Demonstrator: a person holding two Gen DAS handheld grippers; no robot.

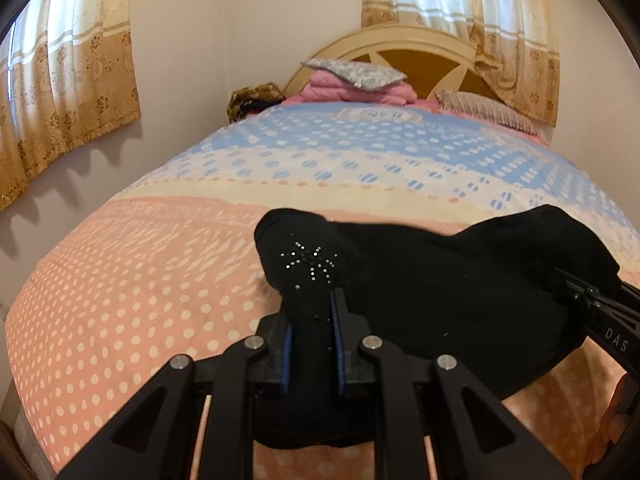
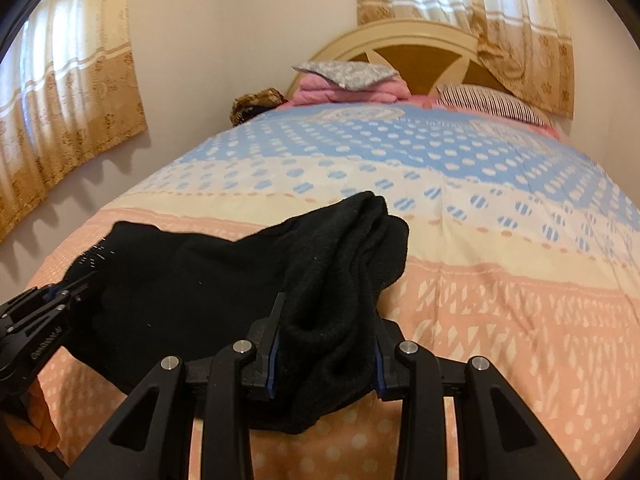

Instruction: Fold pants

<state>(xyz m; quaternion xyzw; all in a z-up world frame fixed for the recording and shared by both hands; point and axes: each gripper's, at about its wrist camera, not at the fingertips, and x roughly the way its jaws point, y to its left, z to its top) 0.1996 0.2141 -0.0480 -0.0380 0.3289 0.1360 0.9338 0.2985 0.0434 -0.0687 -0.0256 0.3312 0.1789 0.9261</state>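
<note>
Black pants (image 1: 440, 280) with a small rhinestone star hang bunched between my two grippers, just above the near end of the bed. My left gripper (image 1: 310, 316) is shut on the end with the star. My right gripper (image 2: 326, 320) is shut on a thick wad of the other end of the pants (image 2: 192, 292). Each gripper shows in the other's view, the right gripper (image 1: 576, 288) at the right edge and the left gripper (image 2: 76, 284) at the left edge. The pants' lower fold sags below the fingers, hiding part of the blanket.
The bed carries a pink, cream and blue dotted blanket (image 1: 160, 288). Folded pink bedding and pillows (image 1: 352, 80) lie by the headboard (image 1: 420, 44). Curtains (image 1: 60, 92) hang on the left and back walls. A brown bundle (image 1: 252, 100) sits in the corner.
</note>
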